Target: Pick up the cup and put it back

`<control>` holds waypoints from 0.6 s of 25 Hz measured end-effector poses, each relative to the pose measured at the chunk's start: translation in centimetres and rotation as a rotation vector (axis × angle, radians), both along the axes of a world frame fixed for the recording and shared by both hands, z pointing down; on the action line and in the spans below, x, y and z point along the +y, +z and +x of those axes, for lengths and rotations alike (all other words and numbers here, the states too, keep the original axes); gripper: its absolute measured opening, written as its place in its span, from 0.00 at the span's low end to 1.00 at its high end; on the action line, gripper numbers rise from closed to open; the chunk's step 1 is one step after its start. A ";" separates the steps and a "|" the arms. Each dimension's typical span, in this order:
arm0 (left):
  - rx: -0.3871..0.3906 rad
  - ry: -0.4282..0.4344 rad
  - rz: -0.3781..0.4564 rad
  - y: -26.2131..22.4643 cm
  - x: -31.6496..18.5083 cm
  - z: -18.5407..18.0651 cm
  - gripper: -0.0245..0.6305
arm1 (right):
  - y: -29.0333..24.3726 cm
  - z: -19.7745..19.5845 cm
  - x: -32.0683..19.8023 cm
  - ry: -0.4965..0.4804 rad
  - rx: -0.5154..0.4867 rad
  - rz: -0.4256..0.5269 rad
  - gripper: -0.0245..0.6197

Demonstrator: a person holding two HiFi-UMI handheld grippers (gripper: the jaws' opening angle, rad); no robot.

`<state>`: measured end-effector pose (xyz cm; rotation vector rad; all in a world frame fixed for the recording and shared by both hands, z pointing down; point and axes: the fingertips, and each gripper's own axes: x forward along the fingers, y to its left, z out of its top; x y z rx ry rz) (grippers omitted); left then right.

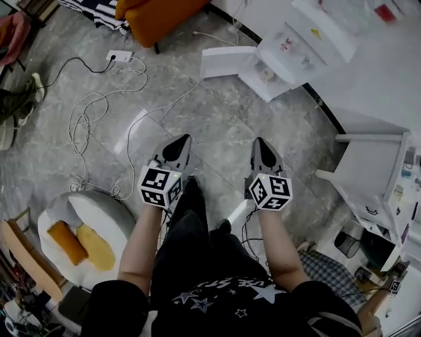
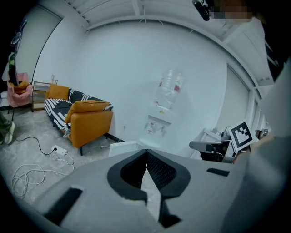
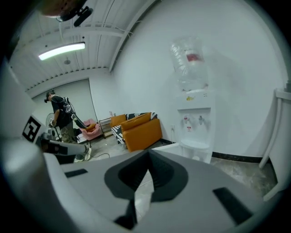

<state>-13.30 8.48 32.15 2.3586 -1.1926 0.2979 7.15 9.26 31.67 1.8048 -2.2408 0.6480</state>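
Grey tiled floor (image 1: 223, 125) with loose white cables (image 1: 80, 125), a power strip (image 1: 119, 56), an orange sofa (image 1: 158, 18), probably a water dispenser (image 1: 289, 49).

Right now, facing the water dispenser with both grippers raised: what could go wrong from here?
1. Loose white cables sprawl across the floor just ahead of the person. A step toward the water dispenser could snag one.
2. No cup shows in any view. The left gripper and right gripper are both shut and empty. Approaching a cup without opening first would likely knock it over.
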 end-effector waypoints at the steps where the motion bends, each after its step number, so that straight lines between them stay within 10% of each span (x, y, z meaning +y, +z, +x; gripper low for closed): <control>1: -0.006 0.007 0.012 -1.0 1.0 0.8 0.05 | -0.7 0.2 1.1 -0.016 0.000 0.008 0.05; 15: -0.018 0.087 0.132 -12.5 14.2 12.9 0.05 | -13.5 10.5 15.2 -0.047 0.019 0.196 0.05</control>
